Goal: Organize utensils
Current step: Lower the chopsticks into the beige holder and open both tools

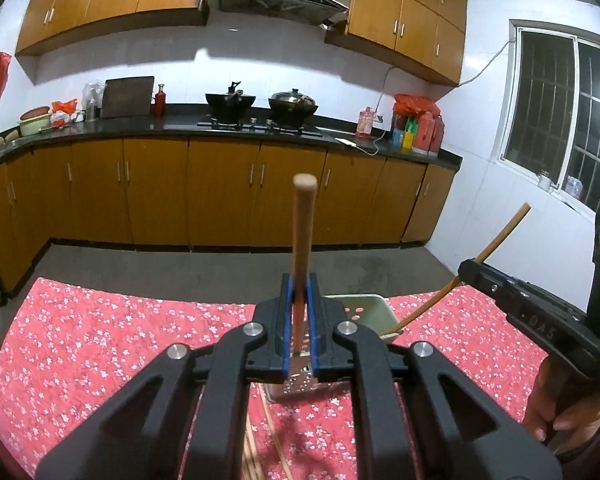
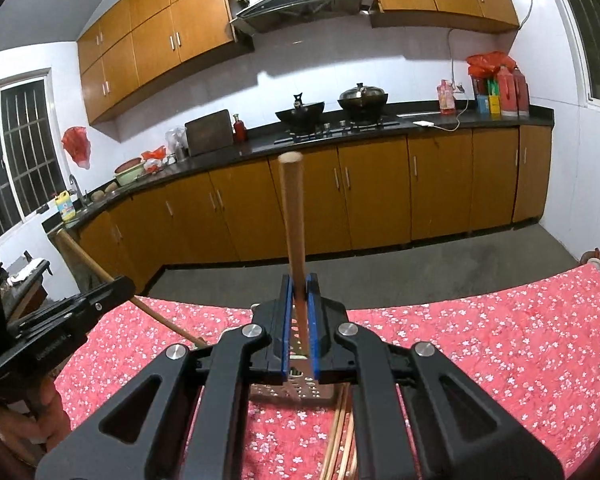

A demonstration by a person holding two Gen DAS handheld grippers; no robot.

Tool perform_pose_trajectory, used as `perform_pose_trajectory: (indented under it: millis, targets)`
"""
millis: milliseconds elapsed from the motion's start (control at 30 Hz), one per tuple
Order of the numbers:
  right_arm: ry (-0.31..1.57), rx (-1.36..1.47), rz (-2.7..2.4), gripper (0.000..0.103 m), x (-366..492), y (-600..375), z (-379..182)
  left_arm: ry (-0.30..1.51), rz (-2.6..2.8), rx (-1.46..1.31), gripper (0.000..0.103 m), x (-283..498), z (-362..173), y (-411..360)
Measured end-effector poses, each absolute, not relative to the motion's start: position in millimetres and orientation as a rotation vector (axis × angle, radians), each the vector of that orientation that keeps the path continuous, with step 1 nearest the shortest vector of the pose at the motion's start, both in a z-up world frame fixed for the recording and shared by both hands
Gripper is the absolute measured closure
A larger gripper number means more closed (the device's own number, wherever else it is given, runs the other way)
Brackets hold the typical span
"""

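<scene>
We have a utensil in each hand and seem to be in the carrying-and-placing step of sorting them. On the left, the left gripper (image 1: 299, 292) has its fingers (image 1: 286, 312) all but closed on the shaft of a wooden-handled slotted spatula (image 1: 302, 236), whose handle stands up past the fingertips while its perforated metal blade shows just beneath the gripper, over the flowered red cloth (image 1: 100, 336) that covers the surface. Just beyond that gripper, slightly to its right, sits a pale green bin (image 1: 370, 310) with holes in its wall, and the lower end of the other utensil already rests at its near rim. Loose chopsticks (image 1: 256, 444) lie on the cloth below us. On the right, the right gripper (image 2: 299, 292) is likewise nearly shut, its blue-lined fingers (image 2: 312, 312) pinching a second wooden-handled spatula (image 2: 292, 216) with a perforated blade; from this view the bin is hidden behind the gripper. We judge that the next move calls for lowering each blade into the bin without the two handles crossing, then easing the fingers apart only once the blade is seated inside. The chopsticks would remain to be gathered afterwards.
</scene>
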State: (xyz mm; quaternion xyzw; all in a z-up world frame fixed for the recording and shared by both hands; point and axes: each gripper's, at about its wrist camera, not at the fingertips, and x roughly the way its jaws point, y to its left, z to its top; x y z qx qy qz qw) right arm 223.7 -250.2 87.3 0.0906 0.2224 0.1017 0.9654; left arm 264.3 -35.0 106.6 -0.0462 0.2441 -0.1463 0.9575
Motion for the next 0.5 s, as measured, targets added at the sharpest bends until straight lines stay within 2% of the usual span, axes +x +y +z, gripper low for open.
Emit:
perform_pose_trajectory:
  millis: [67, 133, 333, 500]
  targets:
    - [0.446, 0.189, 0.205, 0.084, 223, -252, 88, 0.485, -0.295, -0.099, 0.085, 261, 108, -33]
    - [0.429, 0.195, 0.199, 0.067, 221, -254, 91, 0.472, -0.290, -0.109, 0.081, 259, 111, -30]
    - [0.371, 0.208, 0.185, 0.067, 201, -264, 103, 0.442, -0.282, -0.140, 0.079, 245, 121, -18]
    - [0.348, 0.207, 0.128, 0.067, 173, -283, 98, 0.403, -0.266, -0.179, 0.074, 219, 127, 3]
